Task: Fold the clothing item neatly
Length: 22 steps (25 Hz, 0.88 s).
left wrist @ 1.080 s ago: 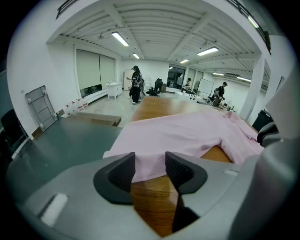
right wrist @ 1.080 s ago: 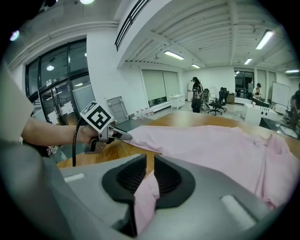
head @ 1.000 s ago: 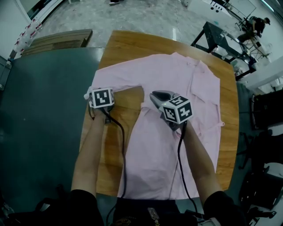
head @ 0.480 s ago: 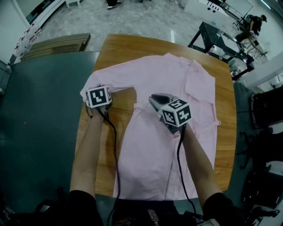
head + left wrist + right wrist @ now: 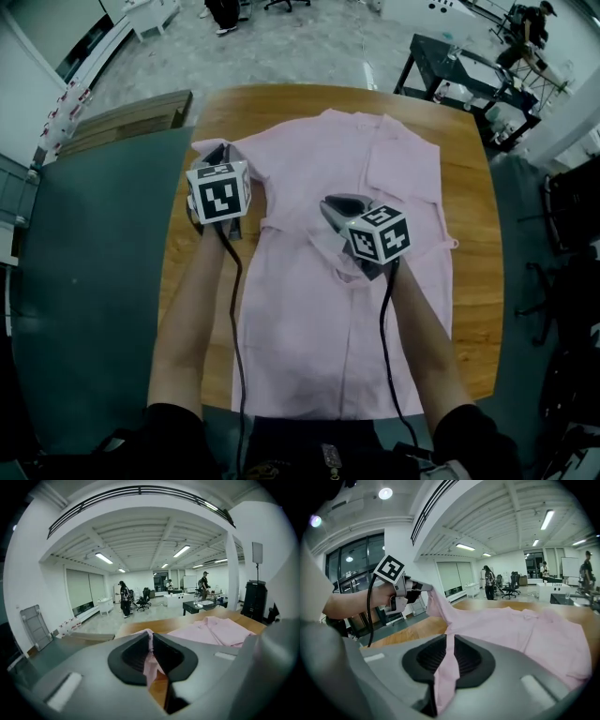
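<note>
**Obs. 1:** Pink cloth is seen pinched between the jaws of the left gripper point(image 5: 151, 643). Those jaws have just been closing, and a thin fold of the sleeve point(image 5: 248, 173) is clamped in them and held up off the wood.

**Obs. 2:** Noted. What is recorded for the right gripper point(image 5: 451, 641)?

**Obs. 1:** It is clenched likewise, on a fold of the shirt point(image 5: 394, 187). The fold is taken from the body on the side nearer the left gripper, close to where the sleeve joins. A raised ridge of fabric is drawn between the two grippers.

**Obs. 2:** Where is the rest laid?

**Obs. 1:** It is spread flat on the wooden table point(image 5: 478, 244), mostly in the middle and toward the right. Some puckering is seen just beside the right gripper.

**Obs. 2:** What of the edges and the free room?

**Obs. 1:** The near table edge is reached by the hem. Bare wood is left along the far edge and down the right side. A wider bare strip is left on the left, below the raised sleeve. The table's left edge is adjoined by a dark green surface point(image 5: 94, 281).

**Obs. 2:** How is the shirt oriented?

**Obs. 1:** The long axis is run from the near edge straight away from the person. The collar point(image 5: 386, 125) is placed at the far end and the hem at the near end. The held sleeve is angled out to the left.
</note>
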### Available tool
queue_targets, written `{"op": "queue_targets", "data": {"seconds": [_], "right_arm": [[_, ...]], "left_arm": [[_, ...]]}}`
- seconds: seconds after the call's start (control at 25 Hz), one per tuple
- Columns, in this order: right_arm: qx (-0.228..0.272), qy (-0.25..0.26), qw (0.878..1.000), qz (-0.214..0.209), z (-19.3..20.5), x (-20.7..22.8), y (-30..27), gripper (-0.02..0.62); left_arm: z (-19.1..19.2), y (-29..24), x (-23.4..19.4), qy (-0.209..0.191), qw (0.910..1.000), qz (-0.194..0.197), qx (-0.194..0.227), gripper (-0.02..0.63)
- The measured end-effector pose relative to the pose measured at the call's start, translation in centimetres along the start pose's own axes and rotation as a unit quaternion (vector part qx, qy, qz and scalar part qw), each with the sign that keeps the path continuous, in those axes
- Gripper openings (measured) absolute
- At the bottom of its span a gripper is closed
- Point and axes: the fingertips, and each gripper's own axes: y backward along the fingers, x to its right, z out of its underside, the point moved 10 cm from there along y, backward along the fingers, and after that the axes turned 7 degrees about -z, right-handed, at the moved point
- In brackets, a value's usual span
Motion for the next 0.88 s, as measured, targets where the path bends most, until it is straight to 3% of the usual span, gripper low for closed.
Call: {"op": "queue_targets", "data": {"seconds": [0.24, 0.48, 0.76, 0.88], "right_arm": [[0.027, -0.029, 0.999, 0.019, 1.5, 2.1, 5.1, 0.054], [0.030, -0.051, 0.997, 0.044, 4.2, 4.7, 10.0, 0.054], [0.026, -0.085, 0.995, 0.053, 7.7, 7.3, 12.4, 0.054], [0.024, -0.089, 0.994, 0.050, 8.3, 7.9, 12.4, 0.054]], "left_arm": [[-2.6, -0.6, 8.7, -0.063, 0.9969, 0.043, 0.015, 0.035], [-1.3, -2.4, 17.5, -0.104, 0.9903, 0.091, 0.001, 0.035], [4.7, -5.1, 26.6, -0.199, 0.9656, 0.160, -0.048, 0.046], [6.5, -5.4, 28.5, -0.208, 0.9506, 0.215, -0.082, 0.155]]}}
